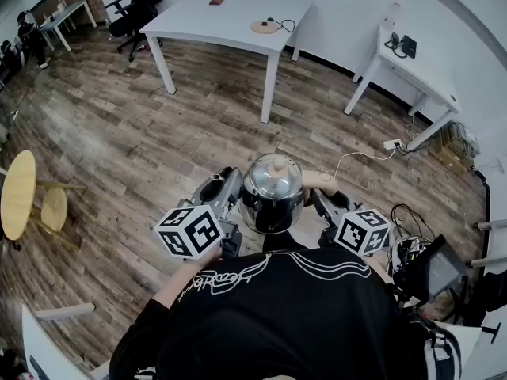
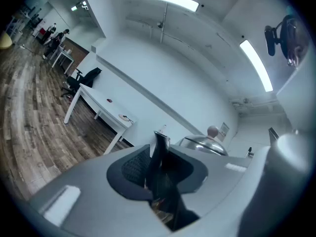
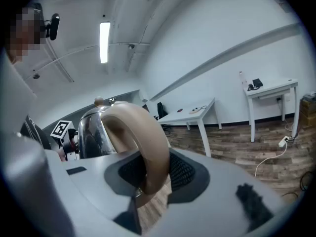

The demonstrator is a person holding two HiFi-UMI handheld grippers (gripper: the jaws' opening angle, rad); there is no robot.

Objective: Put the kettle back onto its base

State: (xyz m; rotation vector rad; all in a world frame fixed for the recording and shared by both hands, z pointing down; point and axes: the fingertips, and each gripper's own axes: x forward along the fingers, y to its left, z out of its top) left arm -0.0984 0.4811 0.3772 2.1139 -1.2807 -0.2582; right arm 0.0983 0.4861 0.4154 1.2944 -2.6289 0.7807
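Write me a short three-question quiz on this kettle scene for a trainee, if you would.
1. Multiple choice: what is the right gripper closed on?
A) the kettle's beige handle
B) the lid knob
C) a power cable
2. True or false: the kettle has been set down and nothing holds it.
3. Fill in: the round corded disc, probably the base, lies on a white ____.

Key: 1 A. 2 False; it is held up between both grippers. 3 table.
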